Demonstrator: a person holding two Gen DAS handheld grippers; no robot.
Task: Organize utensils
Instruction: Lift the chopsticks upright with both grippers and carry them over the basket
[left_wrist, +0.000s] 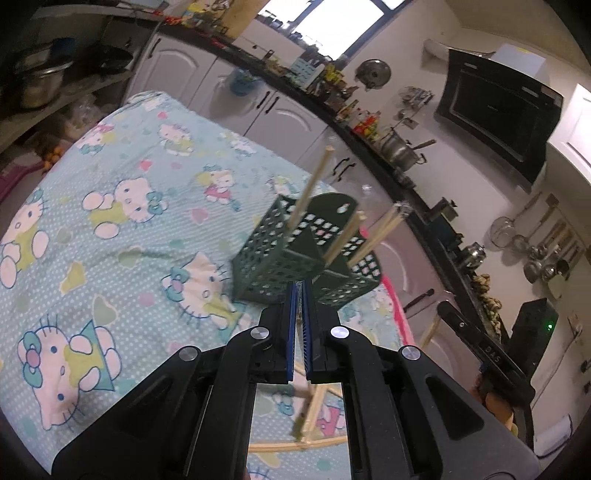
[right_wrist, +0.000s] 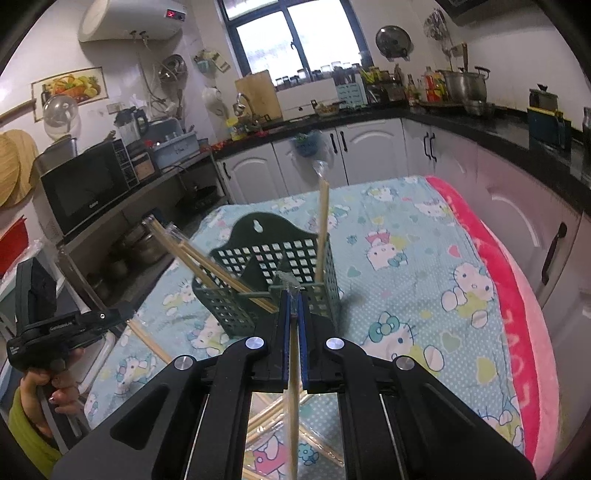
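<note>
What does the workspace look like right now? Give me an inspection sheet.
Surface: table under a cartoon-cat cloth, pink blanket along one edge.
Job's things: green perforated holder standing upright, chopsticks leaning in its compartments; loose chopsticks on the cloth.
Clutter: nothing seen on the table.
Grippers: left gripper shut, what it holds unclear; right gripper shut on a chopstick.
Cables: nothing seen.
Surroundings: kitchen; white cabinets, microwave, window.

"DAS" on right claw's handle (left_wrist: 491, 352), possibly "Galanz" on microwave (right_wrist: 83, 190)
</note>
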